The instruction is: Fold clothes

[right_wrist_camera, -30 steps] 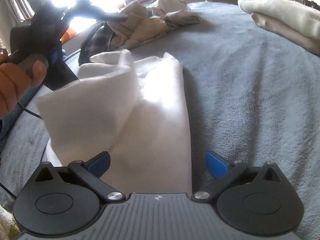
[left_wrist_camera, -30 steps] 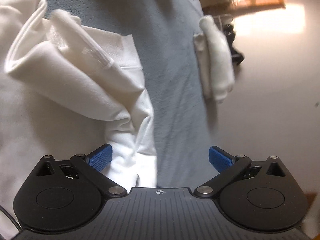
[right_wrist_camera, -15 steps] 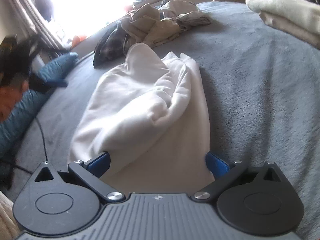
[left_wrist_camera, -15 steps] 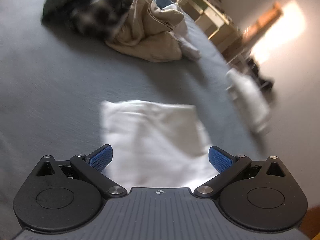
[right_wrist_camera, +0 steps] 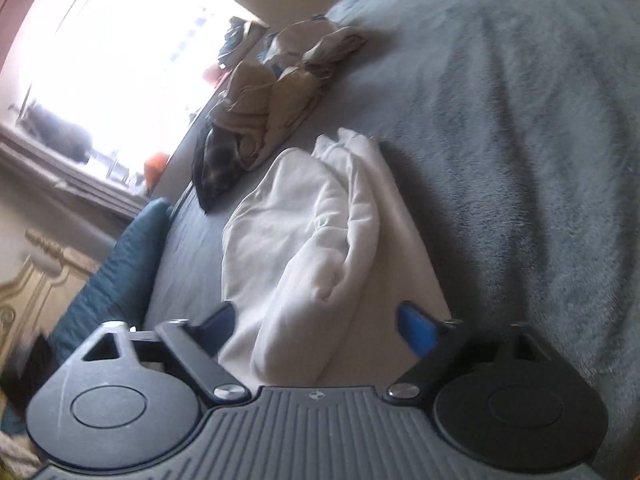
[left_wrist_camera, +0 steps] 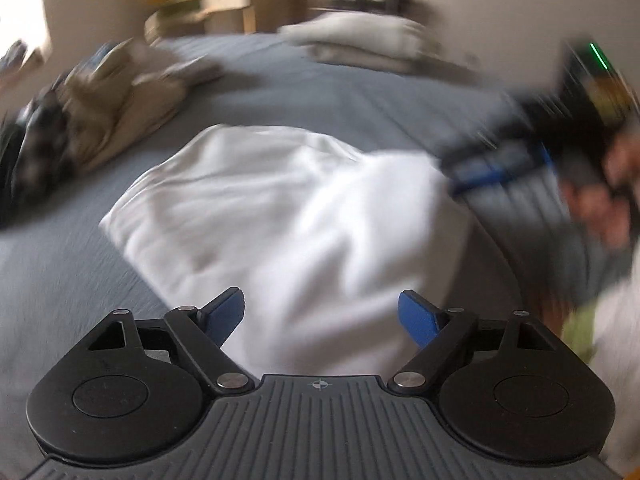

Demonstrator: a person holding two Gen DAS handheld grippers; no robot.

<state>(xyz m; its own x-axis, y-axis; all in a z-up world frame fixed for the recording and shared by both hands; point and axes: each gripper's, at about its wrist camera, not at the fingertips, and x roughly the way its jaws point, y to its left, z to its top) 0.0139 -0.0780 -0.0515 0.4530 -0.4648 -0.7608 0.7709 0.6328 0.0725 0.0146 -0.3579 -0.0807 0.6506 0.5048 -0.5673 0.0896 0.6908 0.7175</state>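
A white garment [left_wrist_camera: 280,216] lies partly folded on the grey bed cover [left_wrist_camera: 340,92]. In the right wrist view the white garment [right_wrist_camera: 304,240] shows a rolled fold lying over a flat layer. My left gripper [left_wrist_camera: 320,308] hovers at the garment's near edge. Its jaws are closing, with white cloth seen between the blue pads [left_wrist_camera: 226,306], which do not press on it. My right gripper [right_wrist_camera: 316,318] stands over the garment's near end. Its jaws are closing too, with cloth between them and no pad touching it. In the left wrist view the right gripper [left_wrist_camera: 476,168] is blurred, held by a hand [left_wrist_camera: 600,200].
A heap of beige and dark clothes [left_wrist_camera: 104,120] lies at the far left of the bed, the same heap [right_wrist_camera: 280,96] beyond the garment. A folded pale stack [left_wrist_camera: 360,40] sits at the far edge. A teal pillow [right_wrist_camera: 116,264] and a bright window [right_wrist_camera: 120,60] are on the left.
The lifted flap of white cloth has dropped onto the garment. The left view swung from close over the cloth to look across the bed. The right view rolled. Both pairs of jaws narrowed slightly.
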